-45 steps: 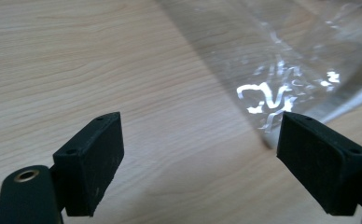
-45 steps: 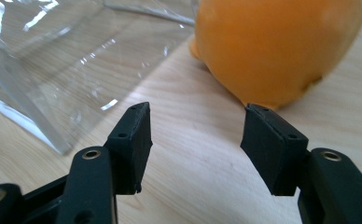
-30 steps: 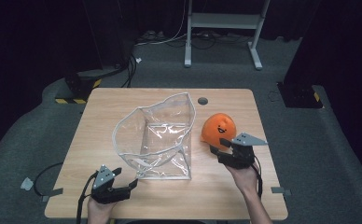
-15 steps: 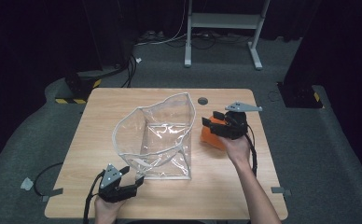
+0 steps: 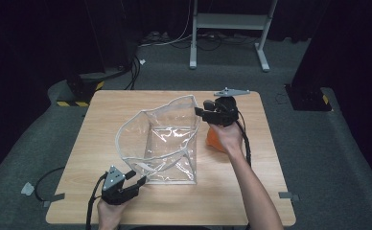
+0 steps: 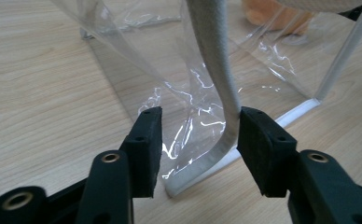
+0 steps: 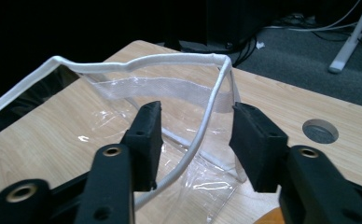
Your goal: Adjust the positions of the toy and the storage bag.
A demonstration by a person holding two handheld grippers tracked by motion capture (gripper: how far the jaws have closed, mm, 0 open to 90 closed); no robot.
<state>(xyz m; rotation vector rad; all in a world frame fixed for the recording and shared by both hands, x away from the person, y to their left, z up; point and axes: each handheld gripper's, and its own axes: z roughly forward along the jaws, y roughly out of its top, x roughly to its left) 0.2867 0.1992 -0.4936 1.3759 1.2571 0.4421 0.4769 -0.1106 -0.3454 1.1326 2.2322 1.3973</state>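
Observation:
A clear plastic bag [image 5: 160,139] with white trim stands open on the wooden table [image 5: 102,120]. My left gripper [image 5: 138,179] is at the bag's near left corner. In the left gripper view the left gripper [image 6: 198,135] is open, its jaws have just been closing, and the bag's white strap [image 6: 216,70] hangs between them against the right pad. My right gripper [image 5: 198,112] is at the bag's far right top corner. In its own view the right gripper [image 7: 195,135] is open, its jaws closing, with the white rim [image 7: 207,112] between them and untouched. An orange object [image 5: 213,139] lies right of the bag, partly behind the right hand.
A round hole [image 7: 320,130] is set in the tabletop near its far edge. Beyond the table stand a white metal frame [image 5: 227,21] and floor cables [image 5: 136,67]. A black box [image 5: 311,96] sits on the floor at the right.
My right gripper has risen from beside the orange object and moved away and left to the bag's far right corner. The left gripper's jaws have narrowed around the bag's near corner.

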